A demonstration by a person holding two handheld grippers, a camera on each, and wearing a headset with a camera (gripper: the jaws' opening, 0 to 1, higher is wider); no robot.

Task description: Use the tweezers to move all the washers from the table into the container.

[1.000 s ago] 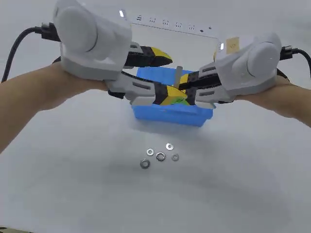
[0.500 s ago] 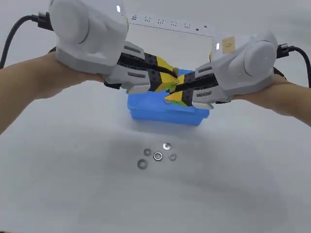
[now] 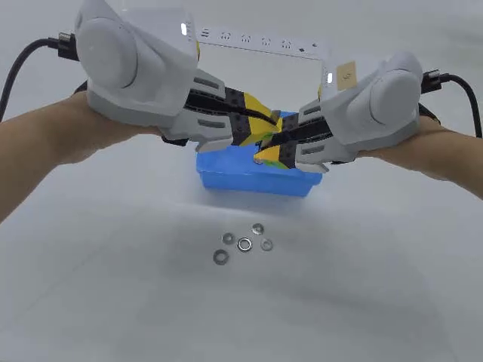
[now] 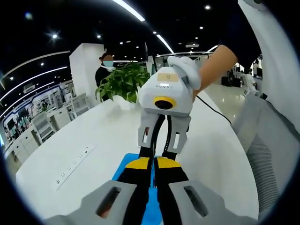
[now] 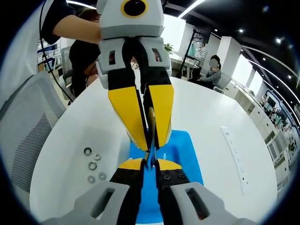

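Judging from where things lie, I'd say the job has barely begun: the blue container (image 3: 253, 181) sits out on the table (image 3: 113, 294), and the part of its floor I can see past the jaws is bare. Above it my 2 grippers meet nose to nose. The left gripper (image 3: 270, 130) is clamped on the tweezers (image 5: 151, 140), and the right gripper (image 3: 263, 153) is pinched tight on the near end of the same tool, so this looks to me like a hand-over or regrip, not a pick. All 5 washers (image 3: 244, 244) lie in a loose cluster on the table just in front of the container, so all 5 transfers remain. Around this is a bright open-plan office with a mesh chair (image 5: 28, 136), a potted plant (image 4: 123, 82) and people (image 5: 213, 65) further off. The table is a smooth, white, rounded top, with a white power strip (image 3: 256, 41) lying flat behind the container.
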